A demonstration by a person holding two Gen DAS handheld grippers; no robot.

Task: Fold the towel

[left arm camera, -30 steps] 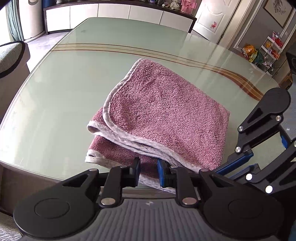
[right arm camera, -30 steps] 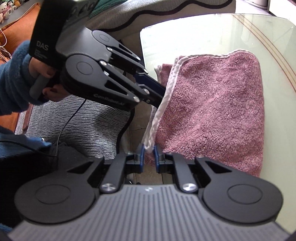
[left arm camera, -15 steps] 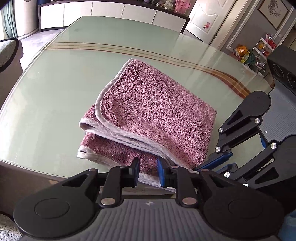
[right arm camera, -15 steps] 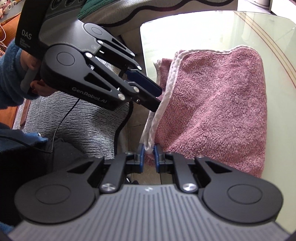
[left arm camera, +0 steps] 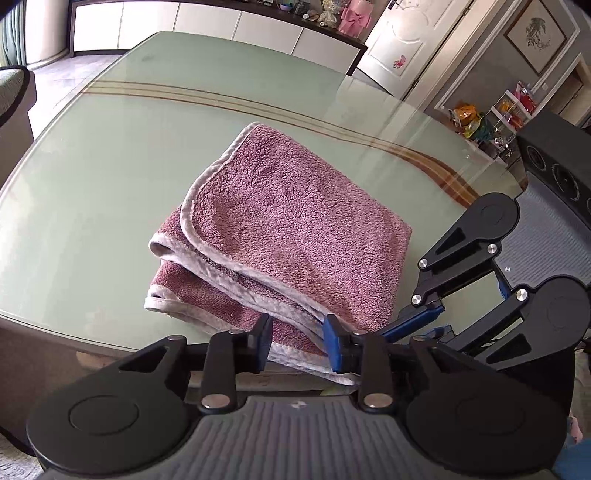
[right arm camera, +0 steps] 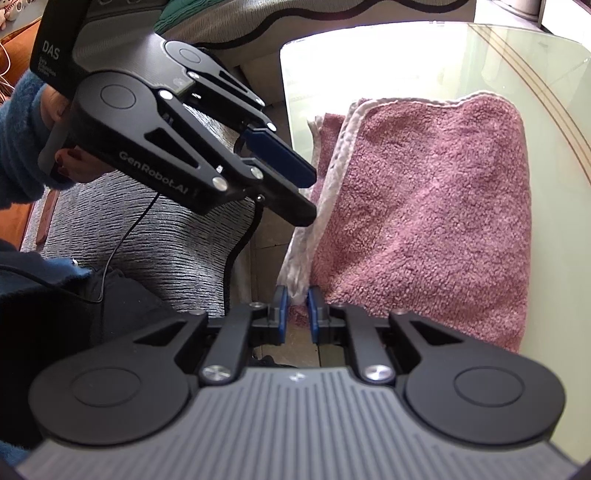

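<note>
A pink fleecy towel (left arm camera: pixel 295 221) with a pale hem lies folded in layers on the green glass table (left arm camera: pixel 110 166), its near edge hanging over the table's front rim. My left gripper (left arm camera: pixel 298 343) is open, with the hemmed edge lying loose between its fingers. In the right wrist view the towel (right arm camera: pixel 424 203) fills the right side, and the left gripper (right arm camera: pixel 312 195) points at its hem with jaws apart. My right gripper (right arm camera: pixel 297 314) is shut on the towel's white-hemmed corner. From the left wrist view, the right gripper (left arm camera: pixel 424 325) sits at the towel's near right corner.
A grey-cushioned chair (right arm camera: pixel 147 240) stands under the table's edge, with a cable across it. A hand in a blue sleeve (right arm camera: pixel 22 129) holds the left gripper. Beyond the table are white cabinets (left arm camera: pixel 221 26), a door (left arm camera: pixel 406 44) and a cluttered shelf (left arm camera: pixel 491 118).
The left gripper's fingers have spread apart and let go of the towel's edge. The top layer has settled down. The right gripper stays shut on its corner.
</note>
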